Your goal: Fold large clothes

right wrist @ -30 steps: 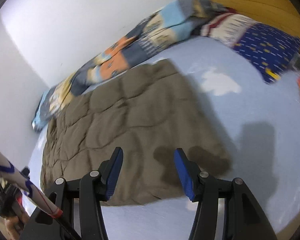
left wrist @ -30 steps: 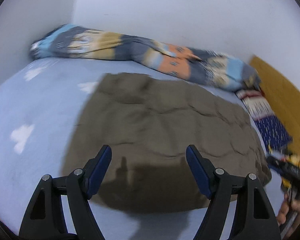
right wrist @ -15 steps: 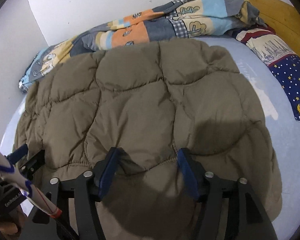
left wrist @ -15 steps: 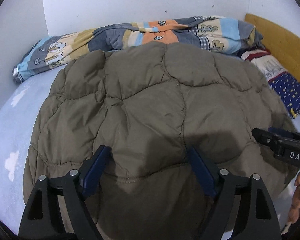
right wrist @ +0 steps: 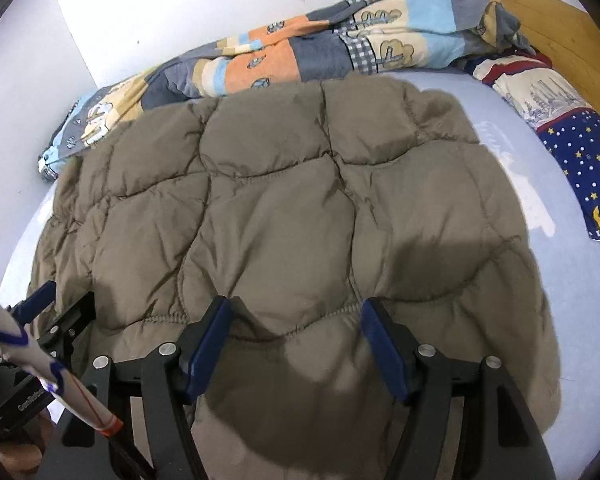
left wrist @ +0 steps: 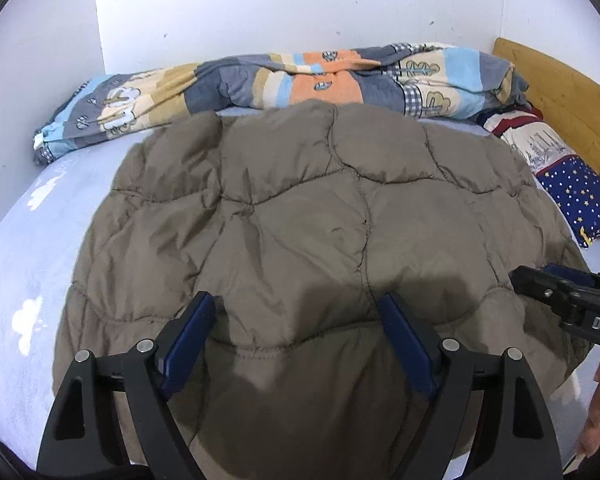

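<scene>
Lying spread across the pale blue bed sheet (left wrist: 28,240), the quilted olive-brown jacket (left wrist: 308,216), with its far edge just beside the striped patchwork blanket (left wrist: 284,80) along the wall. Hovering low over the near hem, both tools side by side: the left gripper (left wrist: 298,330) with jaws standing wide and unclenched, a bulge of padding rising between the blue pads but not visibly pinched; the right gripper (right wrist: 296,334) with jaws opening at this moment, padding likewise between them, pads apparently touching the fabric at their tips only. Grasping nothing, as far as can be judged.

Probably being at the start of a fold: reaching for the near hem. Calling next for pushing the fingers down around the hem, closing firmly on the thick slippery filling, then lifting both corners together toward the far edge, keeping clear of the starry pillow (right wrist: 580,148) at the right.

Differing from a second ago: then seeing the jacket small and farther off, with bare sheet under the fingers; now filling the view, with both jaws wider and the blur gone.
</scene>
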